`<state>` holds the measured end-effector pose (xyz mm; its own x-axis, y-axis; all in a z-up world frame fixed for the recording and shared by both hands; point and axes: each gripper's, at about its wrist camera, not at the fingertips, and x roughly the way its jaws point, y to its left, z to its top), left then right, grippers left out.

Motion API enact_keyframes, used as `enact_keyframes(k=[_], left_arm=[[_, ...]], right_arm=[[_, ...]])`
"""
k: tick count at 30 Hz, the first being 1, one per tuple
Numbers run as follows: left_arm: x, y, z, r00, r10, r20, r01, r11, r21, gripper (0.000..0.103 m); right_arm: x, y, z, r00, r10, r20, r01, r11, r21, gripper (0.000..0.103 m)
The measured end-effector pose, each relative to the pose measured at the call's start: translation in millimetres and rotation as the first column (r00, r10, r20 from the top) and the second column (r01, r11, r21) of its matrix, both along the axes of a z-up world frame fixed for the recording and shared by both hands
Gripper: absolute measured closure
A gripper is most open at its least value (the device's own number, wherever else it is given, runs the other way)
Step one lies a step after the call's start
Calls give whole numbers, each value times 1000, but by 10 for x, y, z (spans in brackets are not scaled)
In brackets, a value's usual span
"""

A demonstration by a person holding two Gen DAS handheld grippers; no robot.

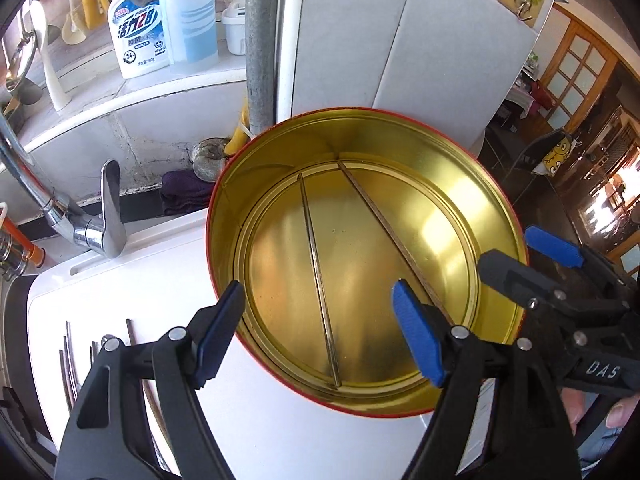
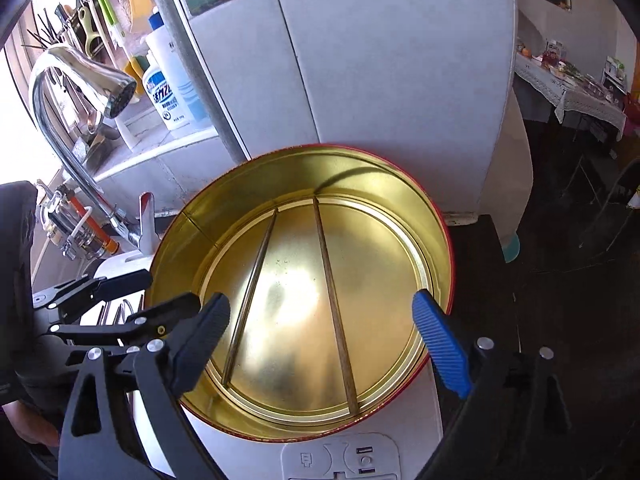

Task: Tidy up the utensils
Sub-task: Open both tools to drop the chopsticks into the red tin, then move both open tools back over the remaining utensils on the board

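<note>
A round gold tin (image 1: 280,152) with a red outer rim stands on a white surface; it fills the middle of the right wrist view too (image 2: 400,196). Two chopsticks lie flat on its floor: a metal one (image 1: 318,276) (image 2: 250,300) and a brown wooden one (image 1: 384,220) (image 2: 334,300). My left gripper (image 1: 320,332) hangs open above the tin's near side with nothing between its fingers. My right gripper (image 2: 322,340) is open over the tin as well, empty. The right gripper's black body (image 1: 560,292) shows at the right of the left wrist view.
Several more chopsticks (image 1: 70,360) lie on the white surface (image 1: 140,280) left of the tin. A chrome tap (image 2: 80,80) arches over the left side, its lever (image 1: 110,208) nearby. Detergent bottles (image 1: 138,36) stand on a ledge. A white tiled wall (image 2: 380,80) rises behind the tin.
</note>
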<state>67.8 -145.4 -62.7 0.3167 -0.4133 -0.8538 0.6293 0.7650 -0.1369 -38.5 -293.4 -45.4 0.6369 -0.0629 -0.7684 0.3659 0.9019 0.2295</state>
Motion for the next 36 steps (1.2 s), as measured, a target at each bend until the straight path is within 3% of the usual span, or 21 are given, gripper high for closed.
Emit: enact_keyframes(k=[4,7,15,19,22,30,32,33,36], left_arm=[[-230,430,92,995,101,1,-101,994,-29,27],[-403,885,115,974,227,1,-227,974,-24,27],[-827,2213,65,847,532,-24,-532,847,11,27],[-797,2682,30,818,575,-26,-575,818,9,27],[-637,2903,-8,838,545,-27,-545,839,-3,27],[-21,3162,-480,953,302,-16,-300,951,75,27],[101,3190,-591,965,263,-1,-261,960,96,27],[160,3219,-637,968,249,-6,-248,965,91,27],[306,3266,-731,978,209,-24,-207,976,69,27]], right_arm=[[-157,79,160,996,8,89,-12,999,41,9],[-200,199,214,992,61,111,-69,995,69,9],[-265,906,319,949,294,114,-299,954,27,9],[-293,1247,357,934,334,124,-338,941,12,9],[-215,1555,320,931,349,104,-349,937,-19,9],[205,2498,-75,941,338,-28,-338,941,-14,10],[309,2619,-242,949,303,-84,-306,952,-23,17],[355,2667,-328,952,285,-113,-289,957,-24,25],[466,2714,-596,955,228,-189,-236,971,-22,33]])
